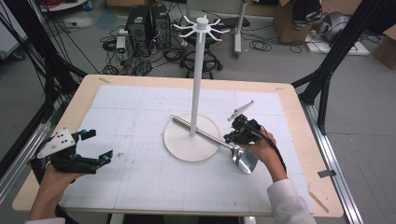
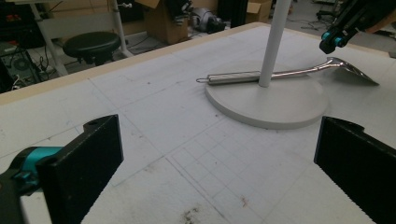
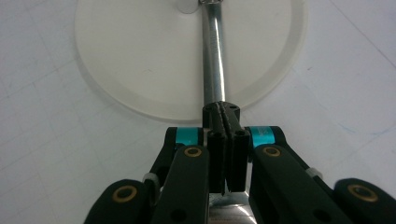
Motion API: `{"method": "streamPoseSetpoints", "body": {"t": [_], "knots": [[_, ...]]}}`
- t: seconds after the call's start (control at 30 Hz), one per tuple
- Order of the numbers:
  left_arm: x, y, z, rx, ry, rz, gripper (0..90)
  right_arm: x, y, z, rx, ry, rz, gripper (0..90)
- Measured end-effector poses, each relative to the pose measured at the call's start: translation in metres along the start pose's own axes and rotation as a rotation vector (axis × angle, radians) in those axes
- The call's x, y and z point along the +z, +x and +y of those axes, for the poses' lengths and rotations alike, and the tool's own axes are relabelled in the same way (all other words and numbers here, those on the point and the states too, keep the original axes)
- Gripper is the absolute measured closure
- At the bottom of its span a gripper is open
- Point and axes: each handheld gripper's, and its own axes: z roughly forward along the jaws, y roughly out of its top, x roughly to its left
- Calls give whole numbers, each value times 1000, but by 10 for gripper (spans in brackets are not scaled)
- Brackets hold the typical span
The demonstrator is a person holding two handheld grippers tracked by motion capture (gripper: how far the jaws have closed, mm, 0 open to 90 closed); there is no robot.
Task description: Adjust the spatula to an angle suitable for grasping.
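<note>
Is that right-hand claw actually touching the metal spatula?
Touching. In the right gripper view the right claw has its jaws closed together on the spatula, whose handle runs straight out from between them.

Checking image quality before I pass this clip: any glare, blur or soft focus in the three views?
High view: even light, slightly soft. Left gripper view: near jaws blurred, spatula catches a bright glint. Right gripper view: the spatula's handle glares white; right gripper sharp.

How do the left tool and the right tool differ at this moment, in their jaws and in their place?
The left tool has its jaws wide open and holds nothing; the right tool is shut on the metal spatula. The left one is far from the white stand; the right one is beside its base. A hand holds each.
</note>
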Motion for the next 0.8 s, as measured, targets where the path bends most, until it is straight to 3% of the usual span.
{"method": "streamPoseSetpoints", "body": {"t": [0.27, 0.8], "knots": [[0, 0, 0, 0, 0, 0, 17, 3, 0, 1, -9, 13, 21, 897], [-2, 2, -5, -7, 14, 9, 17, 20, -11, -3, 1, 73, -35, 896]]}}
